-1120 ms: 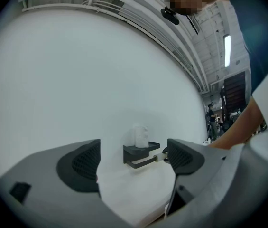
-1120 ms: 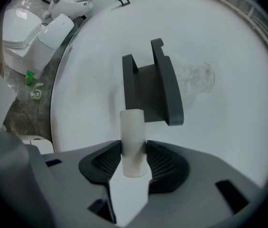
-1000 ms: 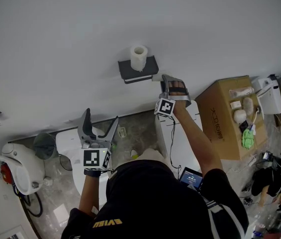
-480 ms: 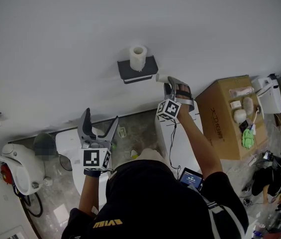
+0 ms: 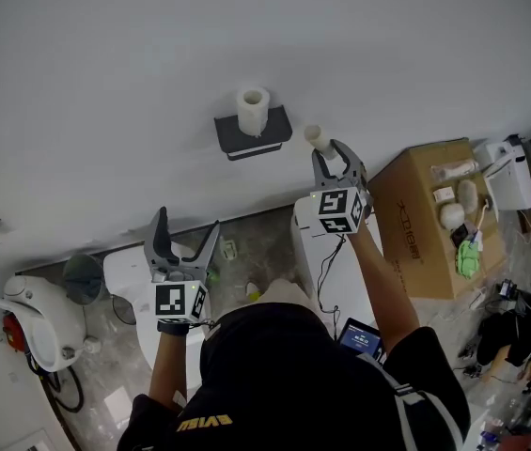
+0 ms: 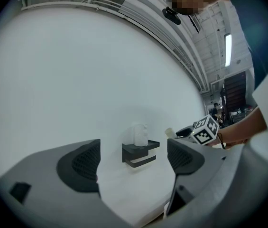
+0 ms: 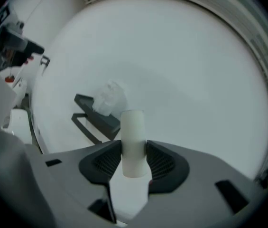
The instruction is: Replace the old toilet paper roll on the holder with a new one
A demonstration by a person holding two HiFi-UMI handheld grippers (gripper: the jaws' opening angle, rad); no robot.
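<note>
The right gripper (image 7: 134,159) is clenched on the old roll's bare cardboard tube (image 7: 134,136), holding it upright and clear of the wall holder (image 5: 279,125), at about three o'clock from it, so removal looks nearly done. The new toilet paper roll (image 5: 252,109) stands on the holder's shelf. The left gripper (image 5: 187,225), at seven o'clock, gapes empty. Next, I judge, the tube needs discarding and the new roll threading onto the bar below.
</note>
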